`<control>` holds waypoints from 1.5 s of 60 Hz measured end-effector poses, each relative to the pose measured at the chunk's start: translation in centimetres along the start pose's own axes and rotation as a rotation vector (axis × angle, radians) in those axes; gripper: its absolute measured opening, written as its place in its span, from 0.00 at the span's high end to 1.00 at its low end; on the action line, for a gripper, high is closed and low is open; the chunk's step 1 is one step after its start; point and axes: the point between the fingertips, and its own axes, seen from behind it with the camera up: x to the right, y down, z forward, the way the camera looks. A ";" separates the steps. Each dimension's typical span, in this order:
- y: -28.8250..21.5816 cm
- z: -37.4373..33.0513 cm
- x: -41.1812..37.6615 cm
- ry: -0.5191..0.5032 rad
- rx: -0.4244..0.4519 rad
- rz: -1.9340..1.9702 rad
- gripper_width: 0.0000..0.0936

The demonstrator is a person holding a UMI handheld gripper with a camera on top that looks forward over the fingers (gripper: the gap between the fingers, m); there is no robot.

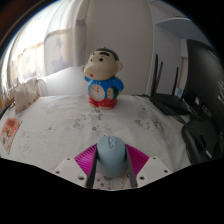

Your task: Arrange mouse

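Note:
A grey-blue computer mouse (110, 157) lies lengthwise between my two fingers, its scroll wheel pointing away from me. My gripper (110, 150) is shut on the mouse, with the pink pads (86, 160) pressing against its left and right sides. Below it is a table covered with a white patterned cloth (60, 125). Whether the mouse rests on the cloth or hangs just above it cannot be told.
Beyond the fingers, at the table's far side, stands a cartoon boy figure (102, 77) holding a round clock face. Dark objects and cables (180, 103) lie at the far right of the table. A wall and a window are behind.

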 end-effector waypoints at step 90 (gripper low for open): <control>-6.0 -15.3 -48.1 -0.048 -0.085 0.025 0.10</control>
